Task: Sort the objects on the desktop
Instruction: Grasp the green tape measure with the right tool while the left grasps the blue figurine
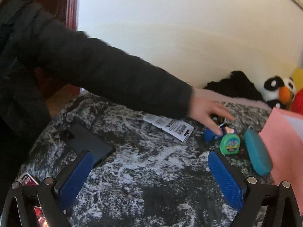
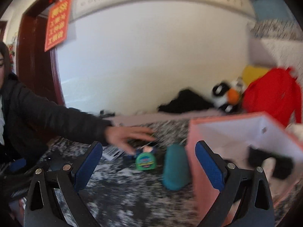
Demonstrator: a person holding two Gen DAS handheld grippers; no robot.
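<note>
Currently a bare hand (image 1: 208, 111) in a black sleeve reaches across the mottled black-and-white surface (image 1: 151, 170) to a small blue figure toy (image 1: 210, 134). It is not one of the grippers.

Largest first: pink open box (image 2: 236, 132) at right edge; teal case (image 1: 257, 157) just beside it; green tape measure (image 1: 230, 144) touching or nearly touching the toy; black phone (image 1: 89, 143) at left; barcode card (image 1: 170, 127) flat mid-surface.

Left gripper (image 1: 149, 160) spread wide, empty. Right gripper (image 2: 147, 155) likewise wide, empty, near the box wall.

Risk, as judged: the hand crowds the cluster, so a gripper approach could collide with it or nudge the tape measure. Right view is motion-blurred.

Room: white wall, dark red door frame, plush toys at back.
</note>
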